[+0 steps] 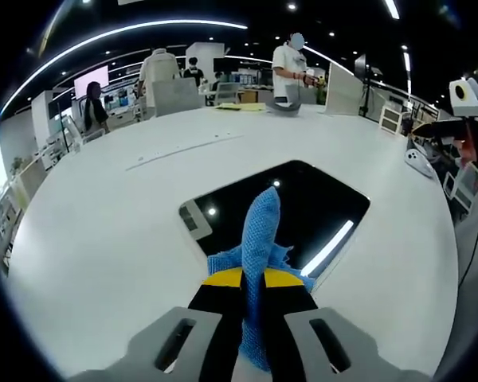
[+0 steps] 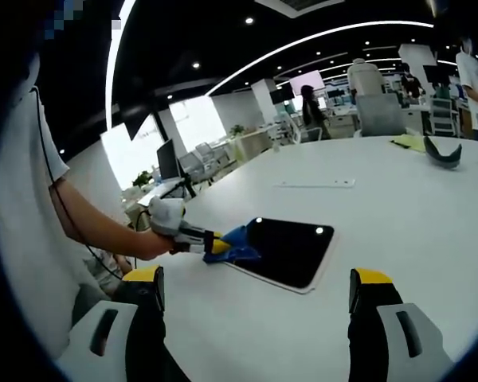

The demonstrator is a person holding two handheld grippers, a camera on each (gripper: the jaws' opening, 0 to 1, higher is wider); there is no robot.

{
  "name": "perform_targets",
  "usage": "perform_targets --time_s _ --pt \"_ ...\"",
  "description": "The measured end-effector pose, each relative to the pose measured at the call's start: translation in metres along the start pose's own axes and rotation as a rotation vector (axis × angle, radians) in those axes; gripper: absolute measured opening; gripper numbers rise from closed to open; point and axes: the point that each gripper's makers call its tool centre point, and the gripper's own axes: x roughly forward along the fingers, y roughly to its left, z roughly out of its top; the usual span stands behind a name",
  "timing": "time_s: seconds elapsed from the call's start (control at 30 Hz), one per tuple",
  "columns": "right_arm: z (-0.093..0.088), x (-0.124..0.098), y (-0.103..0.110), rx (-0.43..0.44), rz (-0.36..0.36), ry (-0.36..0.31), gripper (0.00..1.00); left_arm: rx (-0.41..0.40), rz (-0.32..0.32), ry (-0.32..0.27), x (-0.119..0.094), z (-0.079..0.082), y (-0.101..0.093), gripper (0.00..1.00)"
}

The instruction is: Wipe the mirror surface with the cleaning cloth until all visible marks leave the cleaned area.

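Note:
A blue cleaning cloth is pinched between the yellow-tipped jaws of my left gripper, which is shut on it; the cloth's end sticks out over the near edge of the mirror, a dark rectangular pane with a white rim lying flat on the white table. From the right gripper view, the left gripper and the cloth sit at the mirror's left edge. My right gripper hovers above the table, near the mirror, with its jaws wide apart and nothing between them.
The large white table stretches around the mirror. A person's arm holds the left gripper. A dark curved object and papers lie at the far side. Several people stand by desks behind. Equipment stands at the table's right edge.

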Motion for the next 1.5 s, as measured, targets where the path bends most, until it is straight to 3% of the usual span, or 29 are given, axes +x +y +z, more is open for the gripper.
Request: perform_targets --time_s 0.67,1.13,1.5 --pt "-0.003 0.001 0.000 -0.003 0.004 0.007 0.96 -0.006 -0.002 -0.003 -0.002 -0.001 0.000 0.04" --pt "0.002 0.002 0.005 -0.025 0.003 0.010 0.97 0.016 -0.031 0.038 -0.002 0.001 0.000 0.04" --pt "0.003 0.003 0.011 -0.043 0.001 0.018 1.00 -0.013 0.001 0.011 -0.024 0.013 0.011 0.04"
